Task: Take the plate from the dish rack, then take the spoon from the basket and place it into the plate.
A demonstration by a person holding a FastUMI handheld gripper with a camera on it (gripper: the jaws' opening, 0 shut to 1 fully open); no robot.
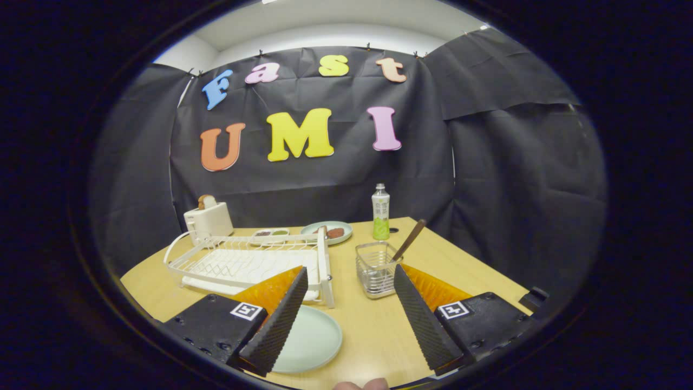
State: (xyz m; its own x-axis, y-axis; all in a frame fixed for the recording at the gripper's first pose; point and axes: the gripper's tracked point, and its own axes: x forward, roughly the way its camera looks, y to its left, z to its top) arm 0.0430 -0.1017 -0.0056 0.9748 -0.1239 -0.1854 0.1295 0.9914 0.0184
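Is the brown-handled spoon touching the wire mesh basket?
Touching. Gripper view: the brown-handled spoon stands in the wire mesh basket, its handle leaning on the rim. Gripper open, holding nothing.

The round pale green plate lies flat on the light wooden table, out of the white wire dish rack and just in front of that rack's near corner; 1 finger of the gripper covers its left part. The rack stands with no dishes in it. The brown-handled spoon leans in the small clear square basket, handle tilted up and to the right, beside the rack.
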